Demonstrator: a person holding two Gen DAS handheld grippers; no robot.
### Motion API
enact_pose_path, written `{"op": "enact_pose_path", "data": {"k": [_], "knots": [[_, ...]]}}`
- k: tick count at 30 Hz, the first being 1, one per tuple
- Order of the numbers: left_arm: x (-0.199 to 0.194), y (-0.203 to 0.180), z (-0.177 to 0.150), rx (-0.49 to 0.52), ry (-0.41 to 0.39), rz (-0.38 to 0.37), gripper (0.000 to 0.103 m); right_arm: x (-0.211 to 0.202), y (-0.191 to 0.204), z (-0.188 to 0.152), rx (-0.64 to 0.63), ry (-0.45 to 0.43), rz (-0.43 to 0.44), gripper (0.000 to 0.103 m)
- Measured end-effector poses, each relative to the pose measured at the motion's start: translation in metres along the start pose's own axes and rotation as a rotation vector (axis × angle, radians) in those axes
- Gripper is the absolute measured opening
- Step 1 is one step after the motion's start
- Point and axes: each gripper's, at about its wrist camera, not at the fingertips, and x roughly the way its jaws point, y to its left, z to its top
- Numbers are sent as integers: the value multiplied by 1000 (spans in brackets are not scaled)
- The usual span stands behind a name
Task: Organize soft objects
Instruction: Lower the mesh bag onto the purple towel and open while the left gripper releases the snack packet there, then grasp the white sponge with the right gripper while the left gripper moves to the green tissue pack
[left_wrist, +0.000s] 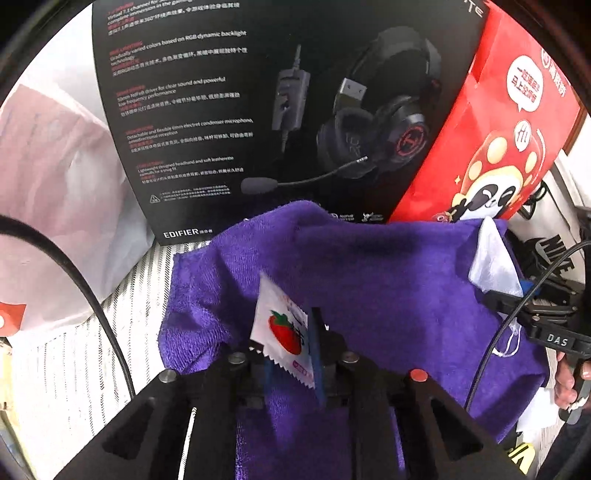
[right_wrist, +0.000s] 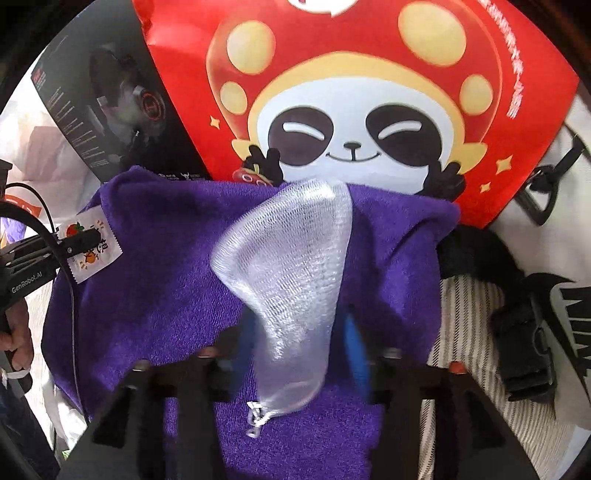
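Observation:
A purple towel (left_wrist: 369, 280) lies spread on the striped surface; it also shows in the right wrist view (right_wrist: 159, 295). My left gripper (left_wrist: 291, 350) is shut on a small white sachet (left_wrist: 282, 332) printed with a strawberry, held just above the towel's left part; the sachet also shows at the left of the right wrist view (right_wrist: 90, 245). My right gripper (right_wrist: 299, 347) holds a white mesh pouch (right_wrist: 291, 280) between its blue fingers (right_wrist: 356, 350) above the towel; the pouch also shows in the left wrist view (left_wrist: 493, 264). Blur hides how tightly the jaws close.
A black Edifier headset box (left_wrist: 236, 110) and a red panda bag (right_wrist: 369, 92) stand behind the towel. A white Nike bag (right_wrist: 554, 258) with black buckles lies to the right. A pink-white plastic bag (left_wrist: 55, 184) sits to the left. The striped cloth (right_wrist: 476, 332) covers the surface.

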Motion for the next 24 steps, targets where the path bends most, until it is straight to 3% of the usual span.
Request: {"op": "enact_pose_path", "data": {"k": [4,6,9,14,24], "knots": [[-2,0,-6,4,10,6,29,-8,2,-3,-15,-16,6,66],[-5,-3,-10,16,12,9,45,-10,5,-3,-30,-21,-10,72],[-12,-10,-18,46,14,33,58,-18,9,-6,-42,-25,-25,78],[-28,-15,-23,55,7,75,67,-31,1,-13,-37,-27,-45,79],[-68,-15,-34,62,-6,102,70,-71,-2,-45,-10,-51,-32,79]]}}
